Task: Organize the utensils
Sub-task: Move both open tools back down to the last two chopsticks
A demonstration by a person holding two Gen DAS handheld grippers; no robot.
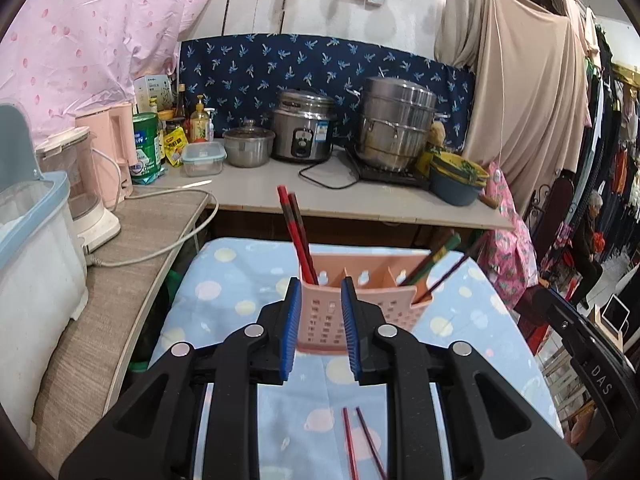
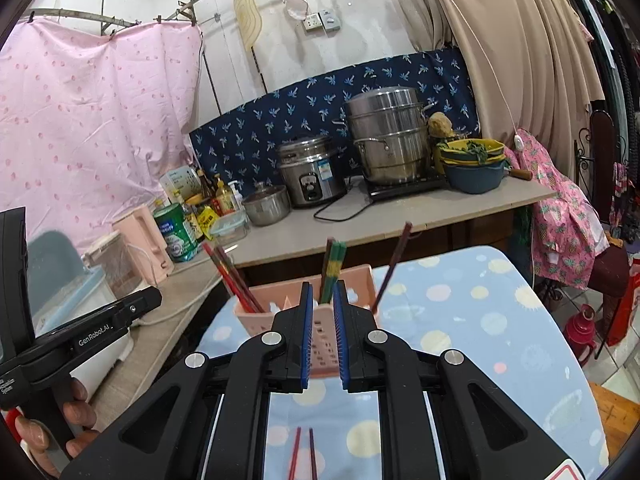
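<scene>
A pink slotted utensil holder (image 1: 360, 304) stands on a blue dotted cloth (image 1: 240, 280); it also shows in the right wrist view (image 2: 356, 280). Red chopsticks (image 1: 296, 236) lean in its left compartment, green and dark ones (image 1: 434, 258) in its right. A loose red and dark pair (image 1: 360, 444) lies on the cloth below the left gripper, and shows under the right gripper (image 2: 303, 454). My left gripper (image 1: 321, 300) is open and empty just in front of the holder. My right gripper (image 2: 321, 300) is open and empty, also before the holder.
A counter (image 1: 280, 188) behind holds a rice cooker (image 1: 304, 126), steamer pot (image 1: 394, 122), small pot (image 1: 248, 146), bowls (image 1: 458, 178), bottles and kettles. A white bin (image 1: 32, 248) stands at left. The left gripper's body (image 2: 80, 336) shows in the right wrist view.
</scene>
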